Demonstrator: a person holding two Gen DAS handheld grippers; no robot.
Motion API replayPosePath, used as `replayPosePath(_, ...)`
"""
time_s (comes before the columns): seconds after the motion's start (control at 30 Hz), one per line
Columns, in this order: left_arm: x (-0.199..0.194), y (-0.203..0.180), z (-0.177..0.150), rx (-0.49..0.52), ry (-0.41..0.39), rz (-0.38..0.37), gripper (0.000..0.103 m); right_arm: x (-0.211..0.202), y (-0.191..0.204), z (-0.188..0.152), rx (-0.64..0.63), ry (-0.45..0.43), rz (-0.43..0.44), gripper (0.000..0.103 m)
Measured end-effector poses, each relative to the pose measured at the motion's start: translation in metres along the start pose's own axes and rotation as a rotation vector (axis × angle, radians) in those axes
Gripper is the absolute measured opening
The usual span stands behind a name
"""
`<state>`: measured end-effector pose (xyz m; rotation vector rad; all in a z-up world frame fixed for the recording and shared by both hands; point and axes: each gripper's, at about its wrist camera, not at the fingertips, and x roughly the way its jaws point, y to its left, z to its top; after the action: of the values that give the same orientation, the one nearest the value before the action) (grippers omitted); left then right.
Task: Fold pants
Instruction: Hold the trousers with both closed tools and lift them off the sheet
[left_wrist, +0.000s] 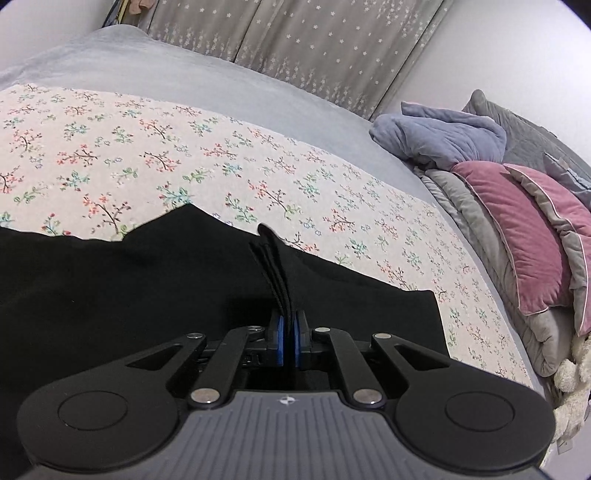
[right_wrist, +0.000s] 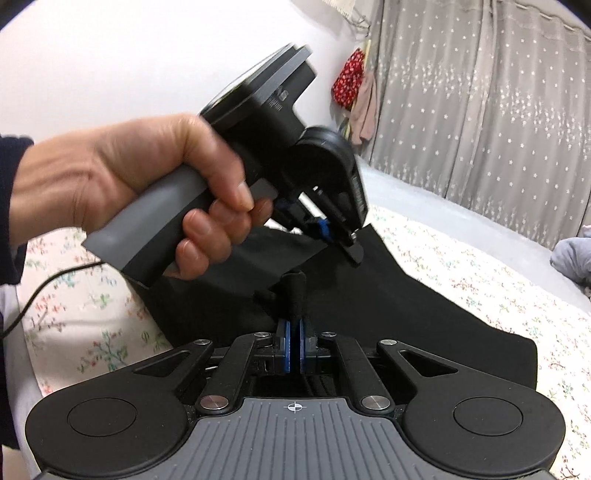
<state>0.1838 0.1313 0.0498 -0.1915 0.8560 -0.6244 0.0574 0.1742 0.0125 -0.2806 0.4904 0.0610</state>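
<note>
The black pants (left_wrist: 147, 295) lie spread on the flowered sheet (left_wrist: 184, 147) of the bed, near the cameras. The left gripper (left_wrist: 290, 325) pinches a bunched ridge of the fabric; the right gripper (right_wrist: 293, 334) is clamped narrow, apparently on another fold, near the left hand (right_wrist: 147, 192)
</note>
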Motion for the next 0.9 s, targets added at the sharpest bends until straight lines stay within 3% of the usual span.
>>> replayPosePath(0.47,-0.042,0.030,0.025,0.012,-0.076,0.044,0.021,0.015,0.035,0.026,-0.020,-0.068,-0.009,0.004)
replayPosePath(0.67,-0.075,0.069,0.047,0.014,-0.171,0.079,0.021,0.032,0.059,0.053,0.029,-0.127,0.014,0.004)
replayPosePath(0.9,-0.099,0.137,0.063,0.031,-0.229,0.212,0.021,0.077,0.101,0.089,0.064,-0.170,0.062,0.004)
